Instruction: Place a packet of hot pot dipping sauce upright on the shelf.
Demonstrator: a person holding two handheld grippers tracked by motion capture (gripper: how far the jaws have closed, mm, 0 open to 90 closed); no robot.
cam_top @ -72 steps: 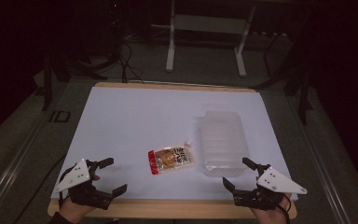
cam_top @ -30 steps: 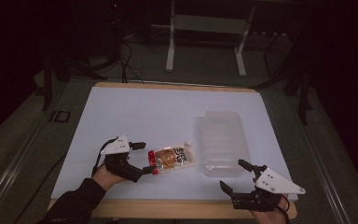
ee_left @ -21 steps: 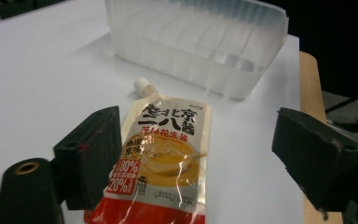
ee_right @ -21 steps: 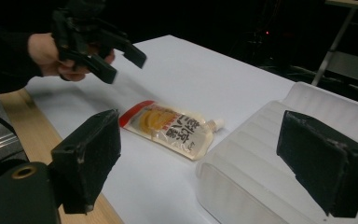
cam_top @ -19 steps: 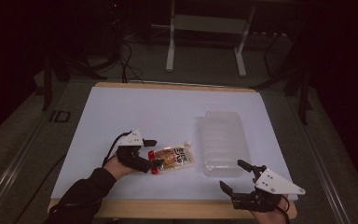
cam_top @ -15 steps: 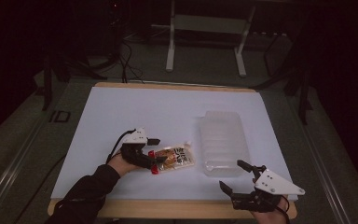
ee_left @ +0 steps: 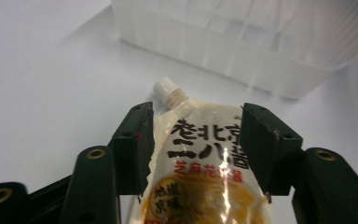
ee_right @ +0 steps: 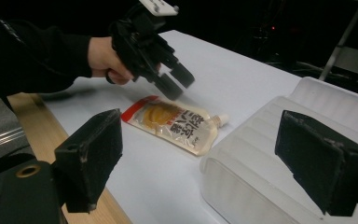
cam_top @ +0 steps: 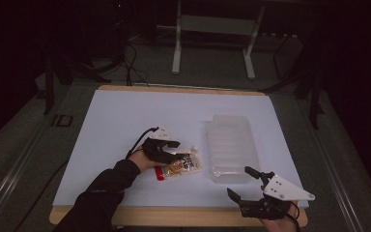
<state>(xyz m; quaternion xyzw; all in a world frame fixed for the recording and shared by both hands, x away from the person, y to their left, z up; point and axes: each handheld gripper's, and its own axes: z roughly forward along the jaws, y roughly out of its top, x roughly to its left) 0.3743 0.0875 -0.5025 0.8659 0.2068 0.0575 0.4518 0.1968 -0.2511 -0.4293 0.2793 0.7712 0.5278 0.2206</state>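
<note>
Pouch (cam_top: 181,166) lies on the counter (cam_top: 125,121) between the left tool's (cam_top: 178,150) closing, half-open jaws, not yet gripped. Right tool (cam_top: 241,186) hangs wide open, empty.

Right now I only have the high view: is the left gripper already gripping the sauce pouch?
Observer: Not yet. In the right gripper view the left gripper hangs over the pouch and looks clear of it. Its jaws have just been closing, with nothing pinched between them.
Operator: Which way does the spout point?
Observer: The left gripper view shows the white cap aimed at the clear container.
Operator: And my other hand?
Observer: The right gripper has its jaws wide apart with nothing in them, and its own view faces the pouch and the container.
</note>
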